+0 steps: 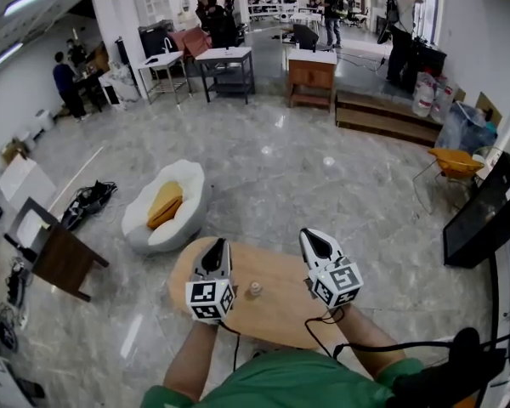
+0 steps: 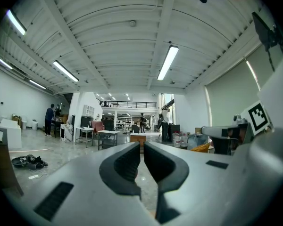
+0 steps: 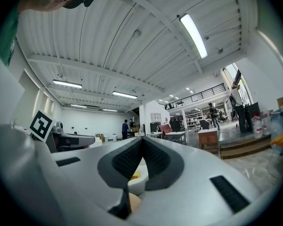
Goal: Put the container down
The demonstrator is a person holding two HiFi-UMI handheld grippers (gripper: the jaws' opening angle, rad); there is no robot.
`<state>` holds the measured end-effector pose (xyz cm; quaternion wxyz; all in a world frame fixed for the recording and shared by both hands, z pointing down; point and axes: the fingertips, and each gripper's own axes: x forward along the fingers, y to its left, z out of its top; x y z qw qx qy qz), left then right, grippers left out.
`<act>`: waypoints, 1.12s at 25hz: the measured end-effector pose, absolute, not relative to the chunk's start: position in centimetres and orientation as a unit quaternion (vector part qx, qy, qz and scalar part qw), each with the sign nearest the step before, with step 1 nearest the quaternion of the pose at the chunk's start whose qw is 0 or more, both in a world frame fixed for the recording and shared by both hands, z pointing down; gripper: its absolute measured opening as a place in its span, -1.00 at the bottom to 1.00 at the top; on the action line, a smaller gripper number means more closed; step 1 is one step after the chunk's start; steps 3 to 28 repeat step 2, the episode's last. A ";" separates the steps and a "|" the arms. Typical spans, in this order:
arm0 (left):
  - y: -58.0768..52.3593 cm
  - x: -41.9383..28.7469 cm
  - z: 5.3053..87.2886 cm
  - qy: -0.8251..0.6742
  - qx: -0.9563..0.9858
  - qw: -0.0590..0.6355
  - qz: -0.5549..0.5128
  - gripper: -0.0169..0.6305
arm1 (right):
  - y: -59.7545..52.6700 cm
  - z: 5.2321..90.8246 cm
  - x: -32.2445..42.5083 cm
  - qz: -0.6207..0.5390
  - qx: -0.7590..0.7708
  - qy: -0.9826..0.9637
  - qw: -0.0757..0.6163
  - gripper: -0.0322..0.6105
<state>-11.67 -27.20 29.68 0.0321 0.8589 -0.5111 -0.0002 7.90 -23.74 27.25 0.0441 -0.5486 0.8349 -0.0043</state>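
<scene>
On the grey stone floor [image 1: 280,168], beside a white beanbag seat [image 1: 187,195], stands a round wooden table [image 1: 276,317]. Above it the left gripper [image 1: 215,252] and the right gripper [image 1: 317,243] are held level, each with jaws pressed together and nothing between them. The small container [image 1: 255,289] stands free on the table, between the two grippers, touched by neither

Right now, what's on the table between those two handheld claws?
A small container stands on the round wooden table, between the left gripper and the right gripper, touched by neither. The head view shows it.
</scene>
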 end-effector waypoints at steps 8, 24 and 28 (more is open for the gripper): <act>-27.9 -11.8 29.4 -0.511 0.859 0.028 -0.006 -0.83 | -24.3 26.9 7.6 0.003 -0.547 0.836 0.046 -0.86; -27.9 -11.8 29.4 -0.511 0.859 0.028 -0.006 -0.83 | -24.3 26.9 7.6 0.003 -0.547 0.836 0.046 -0.86; -27.9 -11.8 29.4 -0.511 0.859 0.028 -0.006 -0.83 | -24.3 26.9 7.6 0.003 -0.547 0.836 0.046 -0.86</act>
